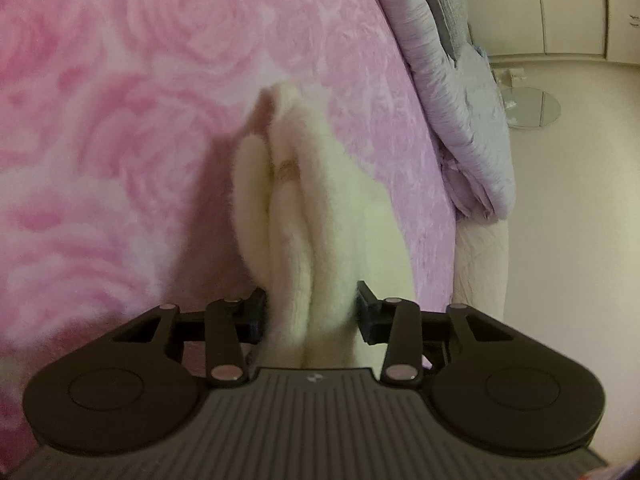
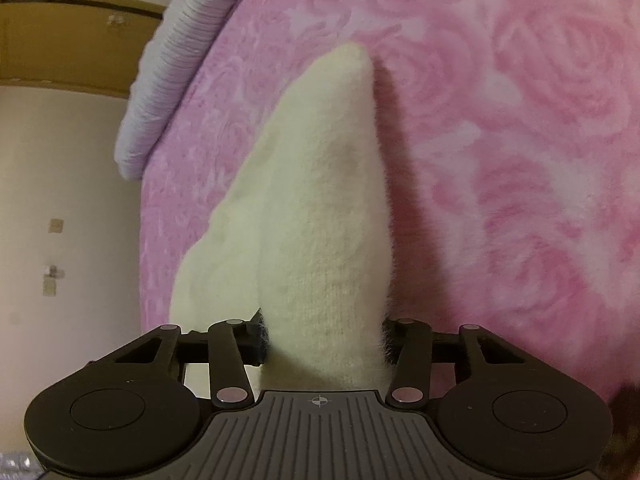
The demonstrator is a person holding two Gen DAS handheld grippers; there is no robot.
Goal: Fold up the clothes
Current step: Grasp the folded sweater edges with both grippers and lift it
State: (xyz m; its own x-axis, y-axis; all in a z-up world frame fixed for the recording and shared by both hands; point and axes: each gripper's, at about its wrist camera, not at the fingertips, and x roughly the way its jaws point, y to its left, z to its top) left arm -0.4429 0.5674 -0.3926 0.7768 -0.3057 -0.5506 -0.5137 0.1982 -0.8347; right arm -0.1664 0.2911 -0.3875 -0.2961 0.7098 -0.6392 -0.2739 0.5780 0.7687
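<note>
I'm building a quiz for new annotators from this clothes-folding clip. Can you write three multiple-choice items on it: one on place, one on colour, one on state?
1. What lies under the knit garment?
A. a wooden table
B. a pink rose-pattern blanket
C. a tiled floor

2. What colour is the garment?
A. cream
B. navy
C. red

3. What is between the fingers of the right gripper?
A. nothing
B. a hanger
C. bunched knit fabric

Answers: 1 B, roses surround the garment in both views; 2 A, pale cream knit; 3 C, fabric fills the gap between both pads, as with the left gripper.
</note>
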